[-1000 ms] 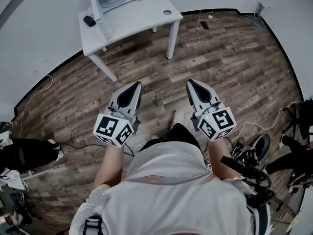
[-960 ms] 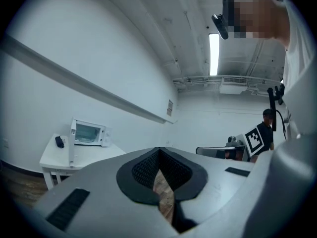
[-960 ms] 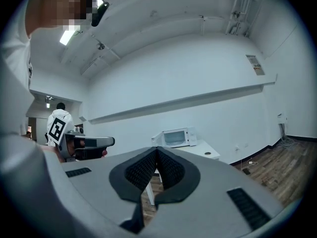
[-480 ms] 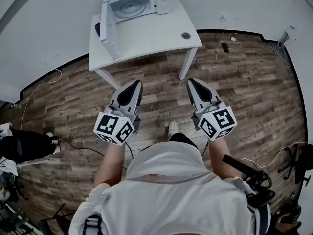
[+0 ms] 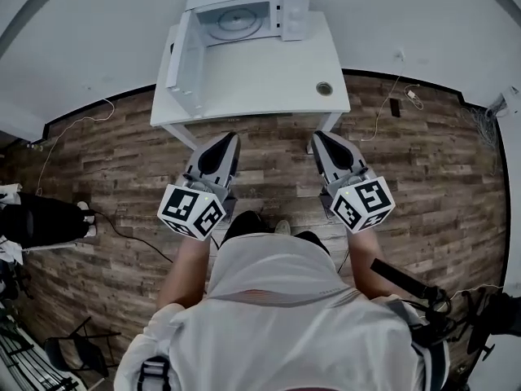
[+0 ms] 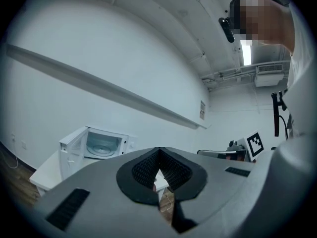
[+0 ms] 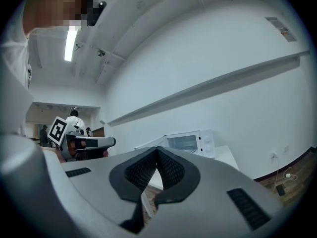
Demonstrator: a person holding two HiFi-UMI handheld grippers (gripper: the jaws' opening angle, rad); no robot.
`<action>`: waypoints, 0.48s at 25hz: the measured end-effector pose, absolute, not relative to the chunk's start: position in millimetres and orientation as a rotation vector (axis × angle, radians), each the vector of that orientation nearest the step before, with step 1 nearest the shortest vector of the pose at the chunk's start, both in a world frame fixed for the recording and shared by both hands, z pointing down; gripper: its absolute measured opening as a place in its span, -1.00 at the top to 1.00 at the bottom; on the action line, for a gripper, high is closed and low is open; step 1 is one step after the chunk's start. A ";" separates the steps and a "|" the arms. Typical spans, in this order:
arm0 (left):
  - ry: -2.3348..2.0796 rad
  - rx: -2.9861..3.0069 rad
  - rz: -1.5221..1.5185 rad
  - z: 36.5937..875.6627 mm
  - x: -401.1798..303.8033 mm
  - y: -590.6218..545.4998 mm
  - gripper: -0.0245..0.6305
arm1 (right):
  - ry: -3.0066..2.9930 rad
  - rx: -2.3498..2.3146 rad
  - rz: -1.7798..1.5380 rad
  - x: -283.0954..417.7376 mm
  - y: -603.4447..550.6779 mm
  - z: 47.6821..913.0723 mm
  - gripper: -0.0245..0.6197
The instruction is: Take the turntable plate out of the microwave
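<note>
Both tongs pinched together, nothing in them: left gripper (image 5: 232,140) and right gripper (image 5: 318,138) level at the table (image 5: 269,80) edge. Turntable plate (image 5: 236,23) sits inside the open microwave (image 5: 295,19), well apart from my jaws.

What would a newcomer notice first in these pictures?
Probably the white microwave, door open, on the table at the top of the head view, with the round plate inside. Below it, the left gripper and right gripper, both shut and empty, hang above the wooden floor.
</note>
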State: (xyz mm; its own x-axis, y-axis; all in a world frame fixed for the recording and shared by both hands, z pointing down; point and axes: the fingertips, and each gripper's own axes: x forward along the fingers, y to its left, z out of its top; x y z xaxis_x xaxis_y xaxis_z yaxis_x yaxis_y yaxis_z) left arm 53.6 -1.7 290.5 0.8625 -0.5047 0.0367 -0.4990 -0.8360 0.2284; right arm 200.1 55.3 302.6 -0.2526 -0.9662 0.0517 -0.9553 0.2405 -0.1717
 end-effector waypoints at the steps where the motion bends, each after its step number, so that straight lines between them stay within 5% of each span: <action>1: -0.777 2.800 -0.033 292.1 56.5 -8.2 0.90 | 2.424 -1.869 -0.271 202.8 48.4 304.9 0.92; 12: -0.809 2.734 -0.075 317.1 96.3 -110.3 0.90 | 2.508 -1.840 -0.329 232.7 -52.6 329.2 0.91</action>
State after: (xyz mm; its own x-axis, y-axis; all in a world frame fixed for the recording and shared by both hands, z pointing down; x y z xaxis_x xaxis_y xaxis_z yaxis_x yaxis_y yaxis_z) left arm 96.3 -110.3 317.1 0.8410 -0.5402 0.0317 -0.5252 -0.8007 0.2883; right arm 232.7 -52.6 329.2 -0.3077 -0.9448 0.1125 -0.9418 0.2857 -0.1770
